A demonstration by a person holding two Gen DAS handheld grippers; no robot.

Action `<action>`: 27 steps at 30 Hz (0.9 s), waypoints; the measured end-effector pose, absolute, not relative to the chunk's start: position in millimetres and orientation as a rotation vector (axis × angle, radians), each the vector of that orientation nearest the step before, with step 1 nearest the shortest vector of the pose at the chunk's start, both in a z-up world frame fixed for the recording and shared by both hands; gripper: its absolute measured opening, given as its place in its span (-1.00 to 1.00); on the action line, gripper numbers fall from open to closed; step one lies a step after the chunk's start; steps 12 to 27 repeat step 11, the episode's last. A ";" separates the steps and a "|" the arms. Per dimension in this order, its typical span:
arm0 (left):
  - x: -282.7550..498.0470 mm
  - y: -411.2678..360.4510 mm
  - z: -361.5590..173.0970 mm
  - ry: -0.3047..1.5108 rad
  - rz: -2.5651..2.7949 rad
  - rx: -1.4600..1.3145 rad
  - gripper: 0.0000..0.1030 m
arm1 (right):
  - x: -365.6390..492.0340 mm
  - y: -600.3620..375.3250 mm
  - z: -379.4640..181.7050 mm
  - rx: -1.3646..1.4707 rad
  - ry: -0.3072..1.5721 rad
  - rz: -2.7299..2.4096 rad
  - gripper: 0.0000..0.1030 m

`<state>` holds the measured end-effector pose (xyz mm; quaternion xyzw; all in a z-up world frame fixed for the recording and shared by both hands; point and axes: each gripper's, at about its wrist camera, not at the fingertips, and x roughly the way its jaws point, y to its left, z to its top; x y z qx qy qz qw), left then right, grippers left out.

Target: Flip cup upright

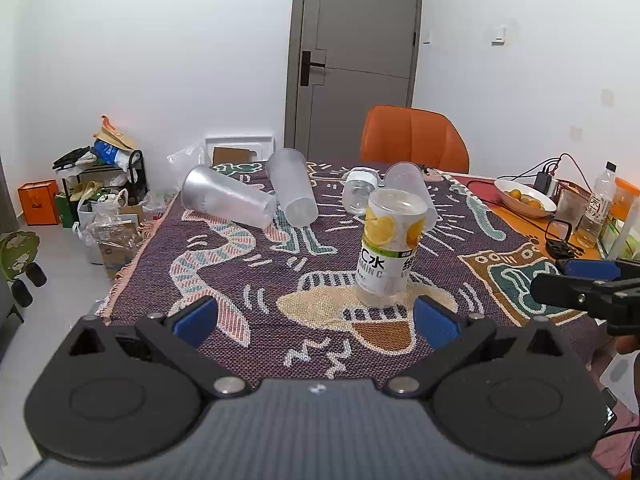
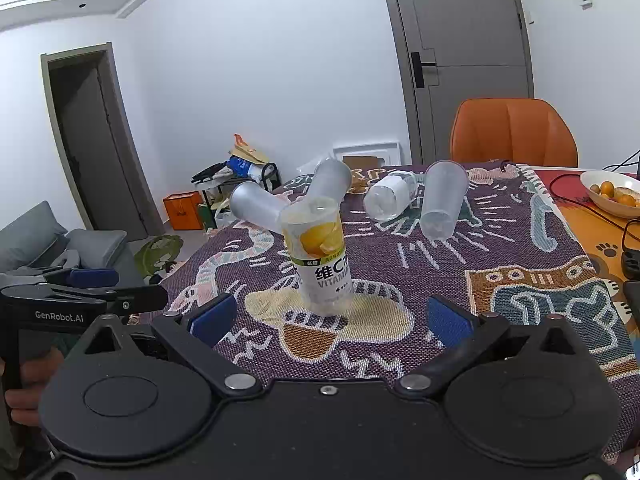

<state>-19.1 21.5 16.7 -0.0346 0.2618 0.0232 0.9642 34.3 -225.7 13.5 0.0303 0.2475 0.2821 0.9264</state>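
A clear cup with a lemon label (image 1: 390, 246) stands upright on the patterned cloth (image 1: 248, 264), just ahead of my left gripper (image 1: 316, 322), which is open and empty. It also shows in the right wrist view (image 2: 320, 256), ahead of my open, empty right gripper (image 2: 330, 320). Three frosted cups lie on their sides behind it: two at the back left (image 1: 228, 198) (image 1: 292, 186), one at the back right (image 1: 412, 188). A small clear jar with a white label (image 1: 358, 190) lies on its side between them.
An orange chair (image 1: 414, 138) stands at the table's far edge. On the right are a white bowl of oranges (image 1: 524, 196), cables, a charger, a glass and a plastic bottle (image 1: 600, 200). Bags and boxes clutter the floor at the left (image 1: 100, 208).
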 end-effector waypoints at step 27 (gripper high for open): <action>-19.0 24.2 16.2 0.526 0.048 -0.072 1.00 | 36.2 -223.9 8.7 0.060 0.526 0.573 1.00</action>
